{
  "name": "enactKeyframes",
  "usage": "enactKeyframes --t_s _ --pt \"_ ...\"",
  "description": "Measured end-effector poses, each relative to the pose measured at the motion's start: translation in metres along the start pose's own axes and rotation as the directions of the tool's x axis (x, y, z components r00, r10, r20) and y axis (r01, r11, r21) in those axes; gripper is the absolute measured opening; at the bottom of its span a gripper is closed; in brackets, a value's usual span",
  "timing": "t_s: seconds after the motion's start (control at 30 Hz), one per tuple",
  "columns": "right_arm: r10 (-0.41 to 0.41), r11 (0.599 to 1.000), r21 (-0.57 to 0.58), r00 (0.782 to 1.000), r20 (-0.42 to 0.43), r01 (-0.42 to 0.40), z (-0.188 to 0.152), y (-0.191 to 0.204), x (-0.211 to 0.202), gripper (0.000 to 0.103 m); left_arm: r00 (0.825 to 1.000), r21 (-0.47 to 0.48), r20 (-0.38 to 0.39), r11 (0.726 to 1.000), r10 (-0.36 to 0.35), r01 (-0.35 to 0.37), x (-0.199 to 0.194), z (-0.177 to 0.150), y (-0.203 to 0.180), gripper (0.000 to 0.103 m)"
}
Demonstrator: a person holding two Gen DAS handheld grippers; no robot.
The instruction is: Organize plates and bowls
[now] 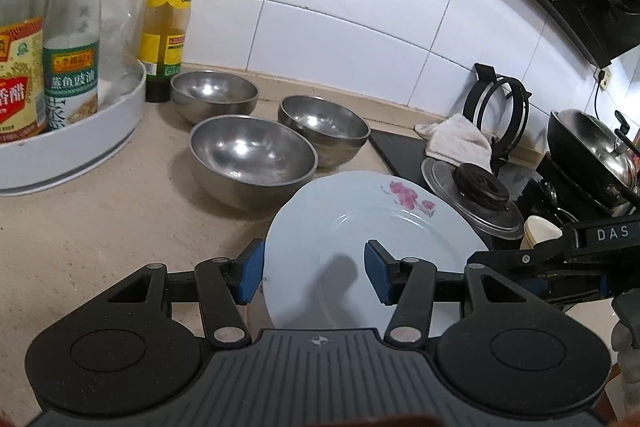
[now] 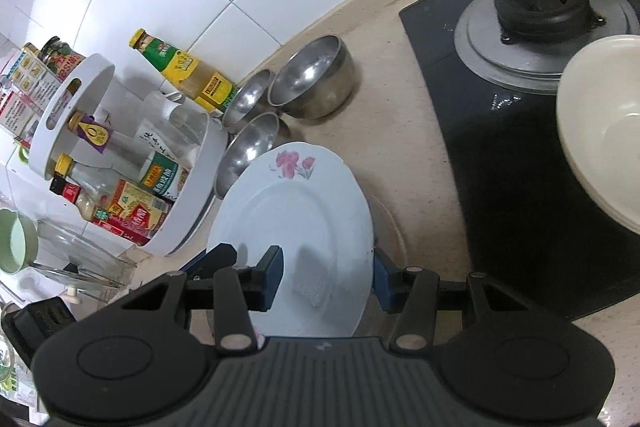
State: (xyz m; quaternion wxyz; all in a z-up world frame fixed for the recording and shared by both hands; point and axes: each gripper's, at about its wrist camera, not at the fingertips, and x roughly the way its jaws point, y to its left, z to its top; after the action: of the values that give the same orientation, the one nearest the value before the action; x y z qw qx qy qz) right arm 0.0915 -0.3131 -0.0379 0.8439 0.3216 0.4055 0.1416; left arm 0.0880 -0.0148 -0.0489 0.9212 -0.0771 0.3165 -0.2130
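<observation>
I have the plate [image 1: 360, 227] in front of both cameras: a round, glossy white piece with a softly scalloped rim and a spray of pink flowers printed near its far edge. It sits tilted above the speckled beige countertop [image 1: 100, 227], just in front of three steel bowls [image 1: 252, 155], and its far rim overlaps the nearest one.

My left gripper [image 1: 316, 277] straddles the plate's left rim. One ribbed blue pad sits right at the edge and the other lies over the smooth face, casting a shadow there. My right gripper [image 2: 328, 281] straddles the opposite rim the same way, outer pad at the edge. Both sets of jaws stand partway apart, and I cannot tell whether either pair truly pinches the plate.

The bowls are hemispherical, brushed and dull-shiny, clustered close together. To the right, a grey metal pot lid [image 1: 472, 203] with a chunky black knob sits beside a crumpled white cloth [image 1: 456, 139]. A matte cream bowl [image 2: 600, 131] is over the black stovetop [image 2: 520, 207].
</observation>
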Motion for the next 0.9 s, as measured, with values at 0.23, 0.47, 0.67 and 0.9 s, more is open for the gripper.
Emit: enactKeyframes --t_s 0.23,0.47,0.67,0.9 --pt "-0.051 0.994 -0.091 0.999 0.012 0.052 0.000 0.009 -0.001 0.047 0.999 0.004 -0.027 1.000 0.026 -0.026 0.007 -0.006 -0.004 0.060" --pt "-0.069 0.992 -0.106 0.998 0.005 0.069 0.001 0.004 0.001 0.047 0.998 0.013 -0.038 0.999 0.042 -0.041 0.011 -0.011 -0.009 0.060" --pt "-0.082 0.990 -0.116 0.997 -0.014 0.079 0.001 0.000 0.007 0.047 0.998 0.013 -0.044 0.998 0.054 -0.054 0.017 -0.013 -0.011 0.060" --pt "-0.121 0.976 -0.180 0.993 0.002 0.120 0.005 0.002 0.011 0.046 0.998 0.024 -0.038 0.998 0.057 -0.056 0.021 -0.012 -0.013 0.060"
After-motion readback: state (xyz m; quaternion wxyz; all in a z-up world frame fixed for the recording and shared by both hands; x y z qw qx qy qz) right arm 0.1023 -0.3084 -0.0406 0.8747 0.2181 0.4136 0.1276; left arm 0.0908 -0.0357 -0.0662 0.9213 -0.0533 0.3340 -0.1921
